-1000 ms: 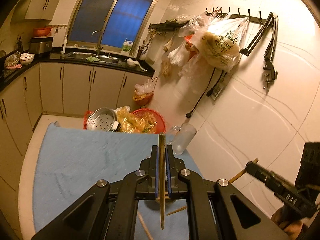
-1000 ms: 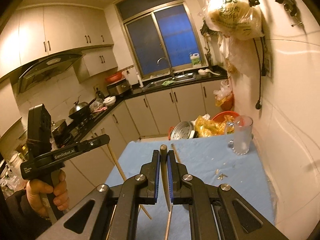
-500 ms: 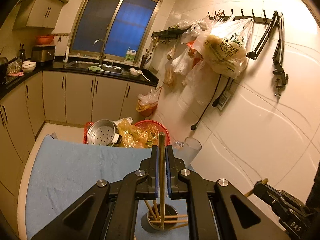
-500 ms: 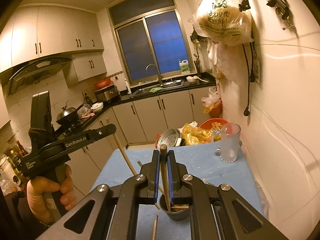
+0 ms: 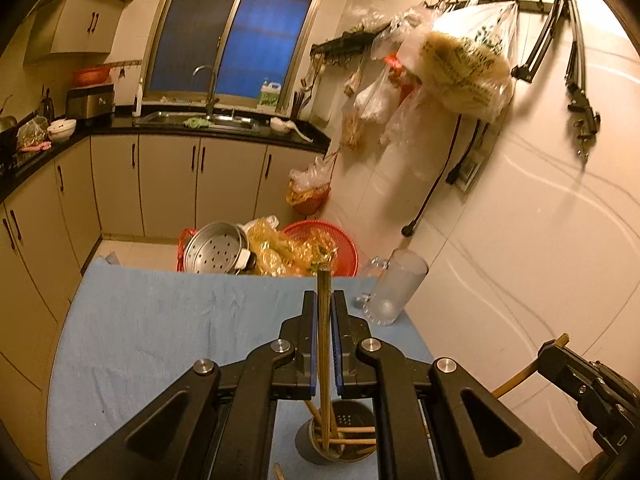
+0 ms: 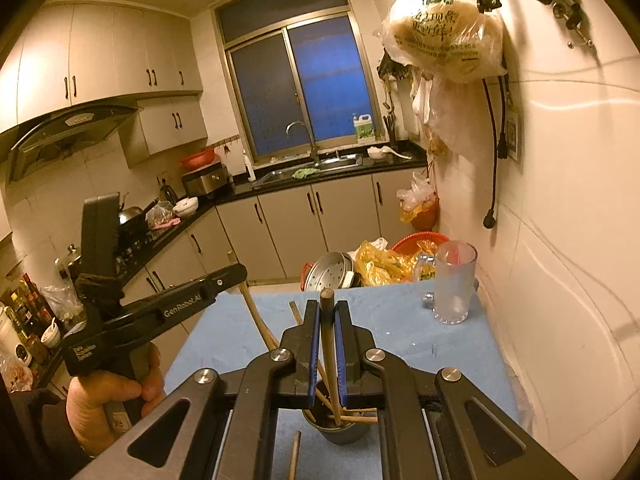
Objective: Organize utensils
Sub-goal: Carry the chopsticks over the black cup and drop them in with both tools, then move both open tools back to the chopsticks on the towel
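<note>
Pretty much the whole left half of the blue cloth (image 5: 152, 340) is bare, so there's loads of room to come in from that side. The right side is tight: the wall (image 5: 520, 240) runs right along the table edge, and a glass mug (image 5: 394, 290) sits at the far right corner. The cup (image 6: 340, 426) is already crowded with chopsticks (image 6: 356, 416) lying across its mouth.

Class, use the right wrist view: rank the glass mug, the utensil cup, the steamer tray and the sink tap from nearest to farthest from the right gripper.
1. Utensil cup: directly below the right gripper.
2. Glass mug: on the table's far right.
3. Steamer tray: just beyond the table's far edge.
4. Sink tap: at the window, farthest.
</note>
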